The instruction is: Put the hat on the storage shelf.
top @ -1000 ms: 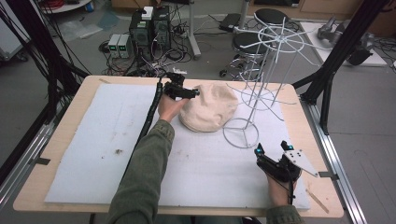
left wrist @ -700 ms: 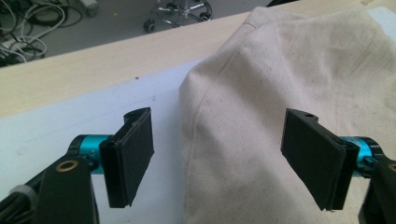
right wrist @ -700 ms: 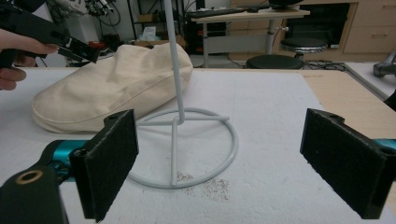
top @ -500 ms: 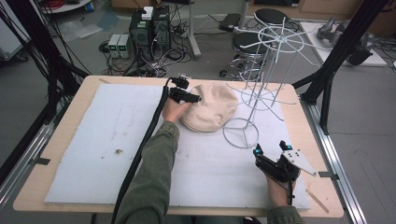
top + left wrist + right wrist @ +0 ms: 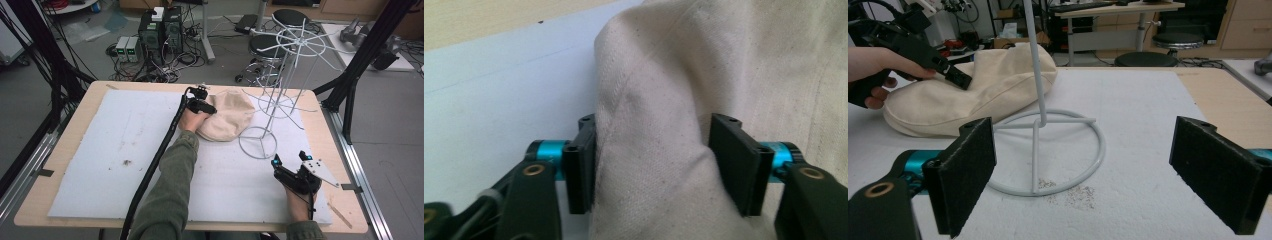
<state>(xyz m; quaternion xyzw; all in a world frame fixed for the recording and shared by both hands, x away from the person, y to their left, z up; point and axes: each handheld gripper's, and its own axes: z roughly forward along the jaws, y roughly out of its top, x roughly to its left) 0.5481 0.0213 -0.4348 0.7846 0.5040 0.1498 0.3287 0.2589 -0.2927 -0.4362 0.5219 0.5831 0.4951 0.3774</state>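
Cloth bag [image 5: 227,116] lies slumped on the desk [image 5: 90,107] beside the wire rack [image 5: 272,102]. Left gripper [image 5: 651,165] has just been closing, jaws pinching a fold of it. Right gripper [image 5: 1083,175] rests nearby, jaws wide, empty.

Legible text, labels, brands, numbers, signs: none. The cream cloth cap [image 5: 724,65] carries no print or tag that can be read; the white wire stand [image 5: 1040,120] and the white pad on the table [image 5: 100,150] are unmarked. Equipment boxes on the floor [image 5: 160,30] beyond the table are too small and blurred to read.
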